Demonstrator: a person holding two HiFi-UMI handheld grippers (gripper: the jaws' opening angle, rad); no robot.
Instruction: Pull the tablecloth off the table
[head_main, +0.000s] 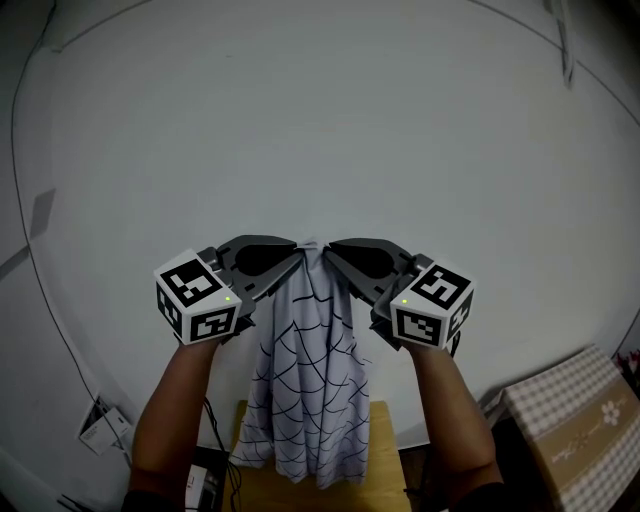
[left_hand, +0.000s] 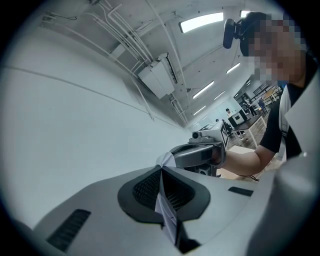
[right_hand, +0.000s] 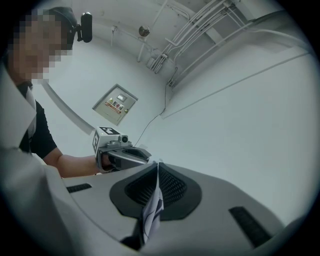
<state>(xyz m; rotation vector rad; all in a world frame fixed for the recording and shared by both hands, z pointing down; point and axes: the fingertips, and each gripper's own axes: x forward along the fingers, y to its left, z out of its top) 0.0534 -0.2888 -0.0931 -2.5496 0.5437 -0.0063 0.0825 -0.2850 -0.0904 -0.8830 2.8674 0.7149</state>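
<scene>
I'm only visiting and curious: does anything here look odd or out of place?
Yes: the tablecloth isn't lying flat. It hangs bunched in the air above the wooden table, pinched at its top by the shut left hand-held gripper and right hand-held gripper. Nothing looks torn or spilled.

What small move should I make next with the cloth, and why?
Probably swing both grippers together sideways, clear of the table. The left gripper and right gripper are each shut on the tablecloth, which hangs bunched with its lower end over the table; whether it touches is unclear.
</scene>
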